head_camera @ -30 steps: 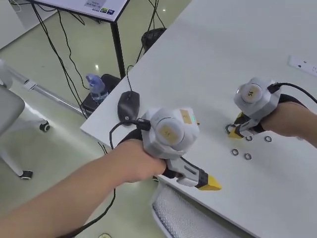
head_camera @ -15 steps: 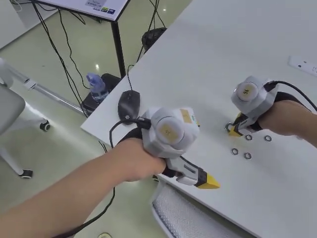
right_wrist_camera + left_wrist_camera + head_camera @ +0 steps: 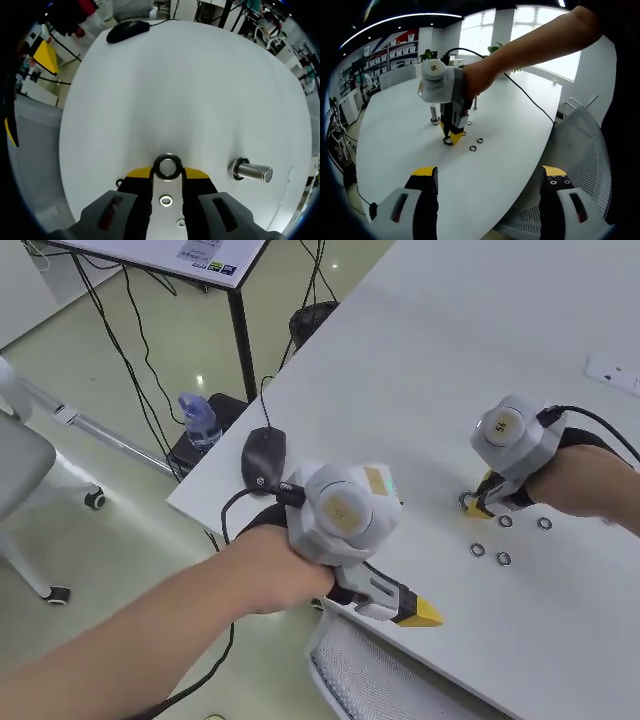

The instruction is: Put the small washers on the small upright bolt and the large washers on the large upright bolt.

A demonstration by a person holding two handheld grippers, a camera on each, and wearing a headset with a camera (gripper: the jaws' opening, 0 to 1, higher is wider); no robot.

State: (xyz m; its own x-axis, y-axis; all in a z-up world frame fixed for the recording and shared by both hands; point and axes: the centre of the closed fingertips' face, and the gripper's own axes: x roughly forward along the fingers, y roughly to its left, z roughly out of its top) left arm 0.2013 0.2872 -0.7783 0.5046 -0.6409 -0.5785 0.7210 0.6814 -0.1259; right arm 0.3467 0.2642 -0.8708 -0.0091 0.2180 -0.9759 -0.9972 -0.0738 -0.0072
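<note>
My right gripper (image 3: 167, 176) is shut on the edge of a large steel washer (image 3: 167, 166), low over the white table (image 3: 165, 85). The head view shows that gripper (image 3: 479, 506) and washer (image 3: 467, 502) at the right. A threaded upright bolt (image 3: 253, 173) stands just right of the held washer. Several small washers (image 3: 503, 559) lie loose on the table beside the gripper. My left gripper (image 3: 489, 175) is open with nothing between its fingers, at the table's near edge, facing the right gripper (image 3: 452, 137). Behind that gripper stands the thick bolt (image 3: 435, 113).
A black computer mouse (image 3: 262, 457) lies at the table's left corner with its cable running off the edge. A mesh chair back (image 3: 370, 680) sits below the near edge. A white power strip (image 3: 612, 373) lies far right. On the floor stands a water bottle (image 3: 201, 418).
The head camera has shifted a little. The right gripper stays shut on the large washer at nearly the same spot. The left gripper has hardly moved.
</note>
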